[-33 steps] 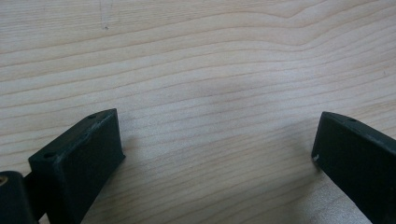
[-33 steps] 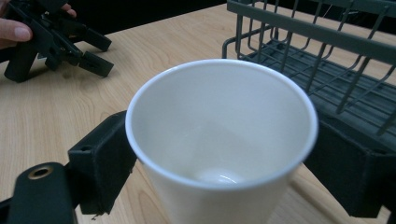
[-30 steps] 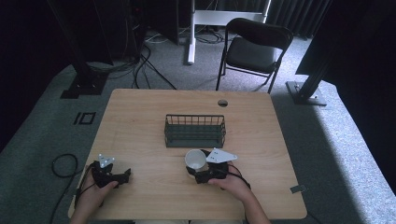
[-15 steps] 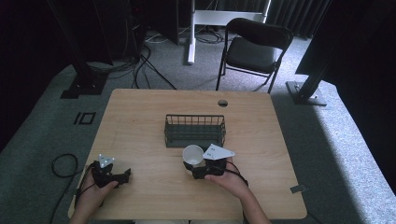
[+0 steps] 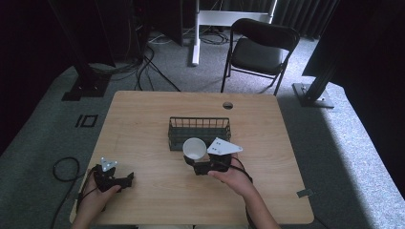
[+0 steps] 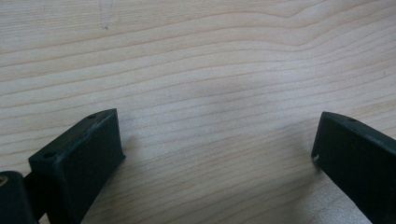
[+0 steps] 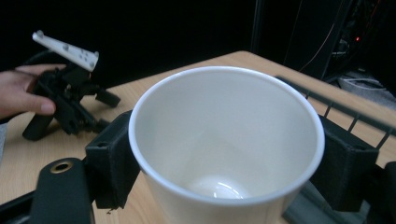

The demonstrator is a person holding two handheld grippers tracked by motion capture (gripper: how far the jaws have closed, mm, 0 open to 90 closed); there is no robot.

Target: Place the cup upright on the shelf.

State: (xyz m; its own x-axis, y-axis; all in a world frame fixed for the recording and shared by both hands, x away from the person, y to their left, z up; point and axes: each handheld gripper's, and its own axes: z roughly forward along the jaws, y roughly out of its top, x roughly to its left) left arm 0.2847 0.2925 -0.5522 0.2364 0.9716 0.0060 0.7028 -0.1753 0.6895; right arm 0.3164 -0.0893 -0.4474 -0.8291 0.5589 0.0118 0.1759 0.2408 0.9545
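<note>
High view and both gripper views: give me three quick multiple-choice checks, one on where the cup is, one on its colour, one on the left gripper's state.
1. Where is the cup?
A. Inside the basket
B. Between the right gripper's jaws, just before the basket
C. On the chair

2. What colour is the cup?
A. White
B. Red
C. Blue

3. How is the left gripper?
A. Shut on the cup
B. Shut on nothing
C. Open over bare table

Answers: 1 B, the right gripper has a jaw on each side of the cup; 2 A, its rim and inside are white; 3 C, its jaws stand wide apart with only wood between.
</note>
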